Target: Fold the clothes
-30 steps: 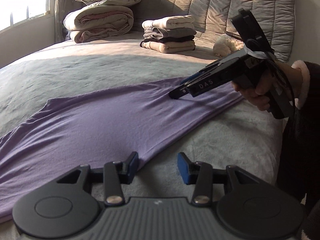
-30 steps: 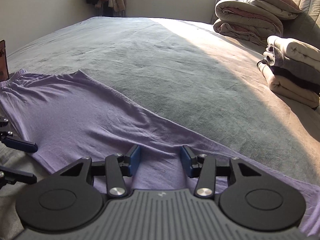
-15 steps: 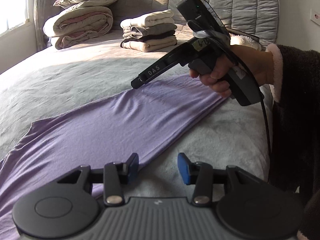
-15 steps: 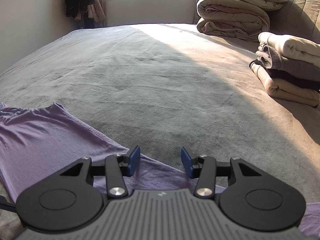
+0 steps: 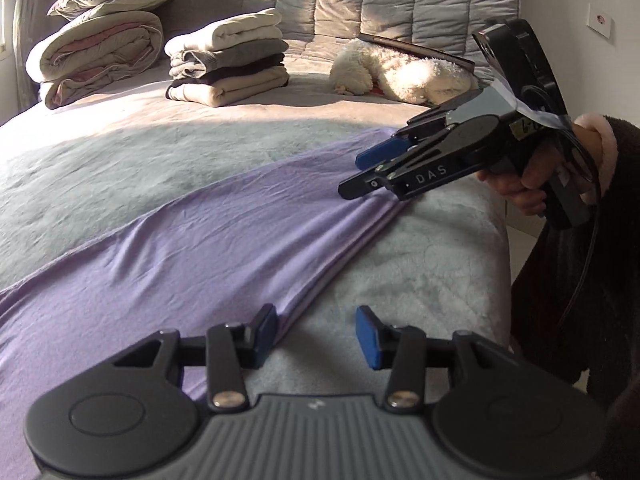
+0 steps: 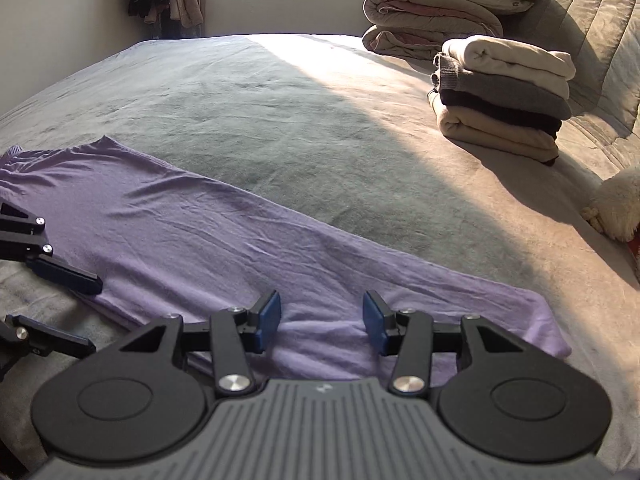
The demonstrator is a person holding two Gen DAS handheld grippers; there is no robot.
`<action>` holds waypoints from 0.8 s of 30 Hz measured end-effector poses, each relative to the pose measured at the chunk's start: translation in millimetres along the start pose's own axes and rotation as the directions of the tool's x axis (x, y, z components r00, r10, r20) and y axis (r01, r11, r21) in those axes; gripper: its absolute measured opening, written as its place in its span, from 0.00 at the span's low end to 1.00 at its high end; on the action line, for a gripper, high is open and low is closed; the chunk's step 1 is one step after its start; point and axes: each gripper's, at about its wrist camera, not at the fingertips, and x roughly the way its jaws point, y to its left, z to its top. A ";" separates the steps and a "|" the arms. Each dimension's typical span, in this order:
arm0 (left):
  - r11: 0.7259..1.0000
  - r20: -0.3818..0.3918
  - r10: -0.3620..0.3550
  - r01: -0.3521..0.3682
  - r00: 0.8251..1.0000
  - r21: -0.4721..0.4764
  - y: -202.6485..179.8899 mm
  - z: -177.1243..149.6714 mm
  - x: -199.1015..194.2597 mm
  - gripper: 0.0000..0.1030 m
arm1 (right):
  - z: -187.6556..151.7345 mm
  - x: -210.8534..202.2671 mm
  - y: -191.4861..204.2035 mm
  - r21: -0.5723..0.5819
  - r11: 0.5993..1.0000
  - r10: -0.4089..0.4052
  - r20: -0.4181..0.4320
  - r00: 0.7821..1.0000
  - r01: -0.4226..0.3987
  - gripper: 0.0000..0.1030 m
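Both hand-held grippers, left point(image 5: 316, 332) and right point(image 6: 320, 322), hover released over the purple garment point(image 5: 168, 264), folded stack point(image 6: 504, 96) well beyond.

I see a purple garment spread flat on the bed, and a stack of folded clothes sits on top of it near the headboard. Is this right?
Not quite. The stack of folded clothes does not sit on the purple garment; it rests on the bare bed cover, well apart from the garment. The right wrist view shows the gap. The rest is right.
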 end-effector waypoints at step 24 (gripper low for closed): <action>0.990 0.047 -0.123 0.126 0.991 -0.060 -10.6 48.5 32.9 0.65 | -11.2 -38.3 -162.7 0.512 0.859 0.071 -0.089 0.993 -0.015 0.40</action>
